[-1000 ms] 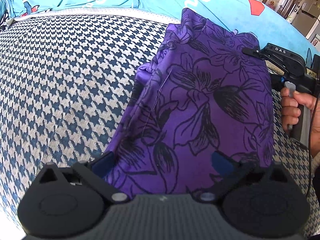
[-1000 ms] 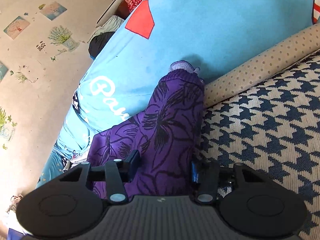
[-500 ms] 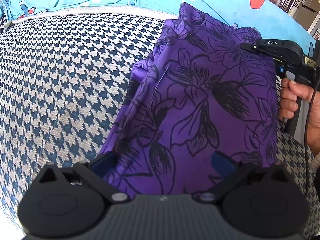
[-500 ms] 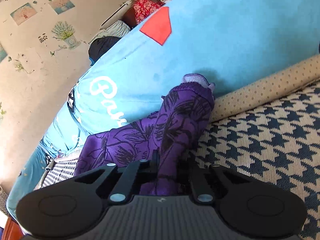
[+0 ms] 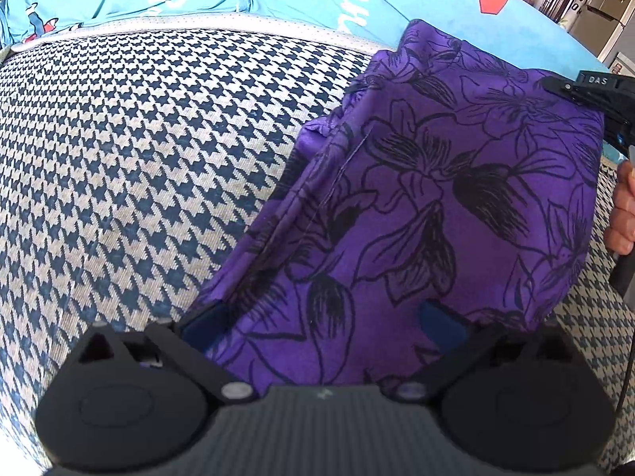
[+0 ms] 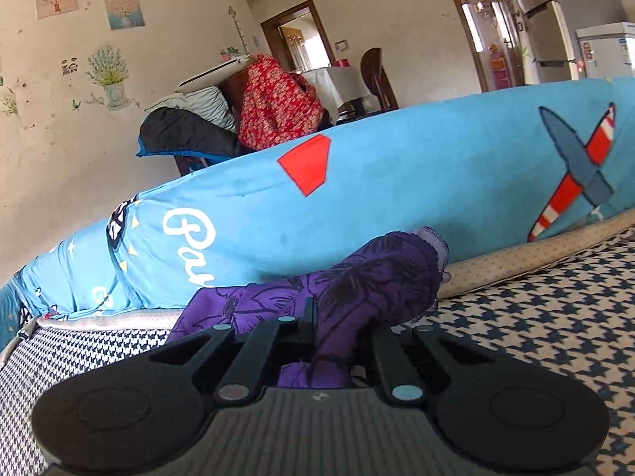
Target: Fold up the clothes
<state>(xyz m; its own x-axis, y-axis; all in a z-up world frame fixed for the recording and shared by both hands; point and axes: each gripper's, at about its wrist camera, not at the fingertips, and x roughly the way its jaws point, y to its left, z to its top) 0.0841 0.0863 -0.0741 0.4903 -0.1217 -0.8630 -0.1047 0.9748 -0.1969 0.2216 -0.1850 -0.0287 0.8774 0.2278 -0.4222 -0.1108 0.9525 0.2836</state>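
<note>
A navy-and-cream houndstooth sofa seat [image 5: 151, 166] fills the foreground, backed by light-blue cushions [image 6: 416, 198] printed with an aeroplane and white lettering. Behind them a beige wall [image 6: 79, 158] carries flower stickers and small pictures. Sunlit wooden doorways [image 6: 295, 35], a dark chair [image 6: 375, 75] and a fridge [image 6: 607, 53] stand further off.

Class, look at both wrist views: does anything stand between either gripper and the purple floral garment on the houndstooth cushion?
Nothing visible does. The right gripper is shut on the purple floral garment; the left gripper has the cloth between its open fingers.

left wrist steep and close, right wrist low, both on purple garment [image 5: 436, 206]
</note>
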